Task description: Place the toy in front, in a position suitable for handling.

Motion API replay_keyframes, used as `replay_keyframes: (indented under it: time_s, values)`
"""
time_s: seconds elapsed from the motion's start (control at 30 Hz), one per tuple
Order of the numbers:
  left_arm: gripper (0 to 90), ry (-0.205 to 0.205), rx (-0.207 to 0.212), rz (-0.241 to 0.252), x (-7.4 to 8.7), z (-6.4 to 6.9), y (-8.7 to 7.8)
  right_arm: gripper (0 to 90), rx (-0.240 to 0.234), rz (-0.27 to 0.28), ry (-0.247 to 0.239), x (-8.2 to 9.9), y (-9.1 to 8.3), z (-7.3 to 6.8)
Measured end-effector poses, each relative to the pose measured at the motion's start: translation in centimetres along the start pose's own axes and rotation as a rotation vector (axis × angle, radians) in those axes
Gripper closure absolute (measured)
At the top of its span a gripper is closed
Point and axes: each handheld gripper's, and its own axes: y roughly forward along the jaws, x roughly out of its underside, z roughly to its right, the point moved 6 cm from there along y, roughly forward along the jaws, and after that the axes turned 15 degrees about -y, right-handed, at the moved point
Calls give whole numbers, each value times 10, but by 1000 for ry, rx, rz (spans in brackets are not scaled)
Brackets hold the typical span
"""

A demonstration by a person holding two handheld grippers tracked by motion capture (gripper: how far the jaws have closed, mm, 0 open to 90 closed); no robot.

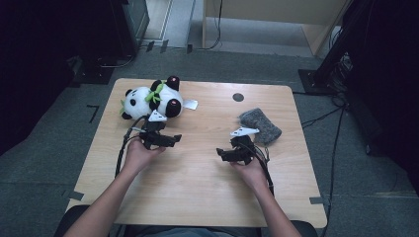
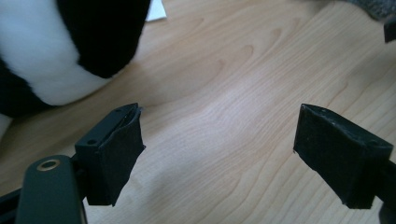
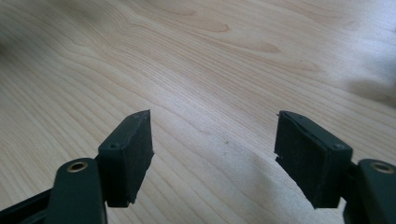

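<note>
- Reaching for the plush panda (image 1: 150, 100) looks like the step in hand: the toy lies on its side in the upper left of the high view, on the desk (image 1: 197, 187), with a small white tag (image 1: 190, 104) just beside it.
- Left claw (image 1: 170, 138) sits just below the panda, jaws spread wide and holding nothing; in the left gripper view the panda (image 2: 56, 56) fills the upper left corner, off the line between the jaws.
- Right claw (image 1: 223, 154) hovers right of centre, also wide open and empty, near a grey felt pouch (image 1: 260, 124).
- To grip well, I judge the left claw should turn toward the toy, centre a limb or the body between the jaws, then close gently, since plush squashes and slips.
</note>
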Motion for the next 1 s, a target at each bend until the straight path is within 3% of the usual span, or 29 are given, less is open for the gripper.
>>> replay_keyframes:
  time_s: [0.2,0.3,0.4,0.5,0.7,0.87,1.0]
  values:
    - [158,20,-18,13,-8,-7,-7,290,-4,-10,2,0,0,0]
    - [213,20,-10,32,-10,-11,-9,361,-26,-23,8,0,0,-3]
    - [205,37,-36,27,-15,-17,-11,366,-30,-25,10,0,0,-4]
    - [197,6,-9,39,-24,-22,-16,369,-37,-27,9,0,0,-5]
    - [198,1,-9,43,-34,-29,-18,384,-28,-32,-5,2,0,-6]
    - [199,-32,-5,39,-45,-34,-19,397,-16,-47,-12,3,-1,-5]
    - [215,-38,-6,53,-50,-38,-21,385,-11,-28,-10,-1,-4,-4]
